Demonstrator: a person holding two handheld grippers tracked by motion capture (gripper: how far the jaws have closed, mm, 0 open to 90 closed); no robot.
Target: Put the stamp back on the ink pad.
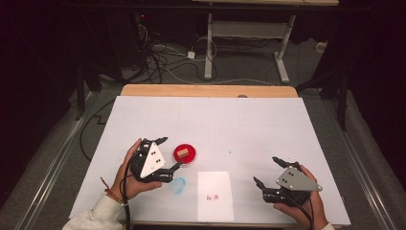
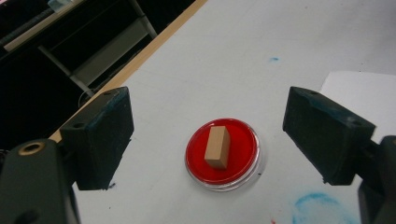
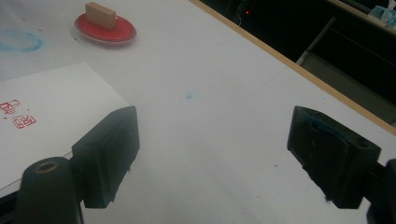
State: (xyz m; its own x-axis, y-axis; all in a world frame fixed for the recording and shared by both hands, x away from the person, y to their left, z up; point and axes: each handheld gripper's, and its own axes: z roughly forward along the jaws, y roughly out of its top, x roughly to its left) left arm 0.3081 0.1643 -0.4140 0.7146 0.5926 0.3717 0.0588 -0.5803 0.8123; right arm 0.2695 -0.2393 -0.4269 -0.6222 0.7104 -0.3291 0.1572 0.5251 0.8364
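Near edge: sheet of paper (image 1: 215, 194) with two red stamp marks, right claw (image 1: 268, 173) released, empty, resting right of it. Left claw (image 1: 171, 153) spread wide, grasping nothing, hovering just left of red ink pad (image 1: 185, 154). Wooden stamp block (image 2: 217, 147) lies on its side on pad, mid-desk, left of centre. My take: next is grabbing block. Tips: straddle its narrow sides, come down straight, squeeze gently so shallow dish doesn't skid. Blue smudge (image 1: 178, 185) nearby, avoid dragging through it.

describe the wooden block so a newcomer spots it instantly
On the white table, look just ahead of the left gripper, where a round red ink pad sits left of a sheet of paper. The wooden block lies on that pad: small, tan, rectangular, the one wooden thing there.
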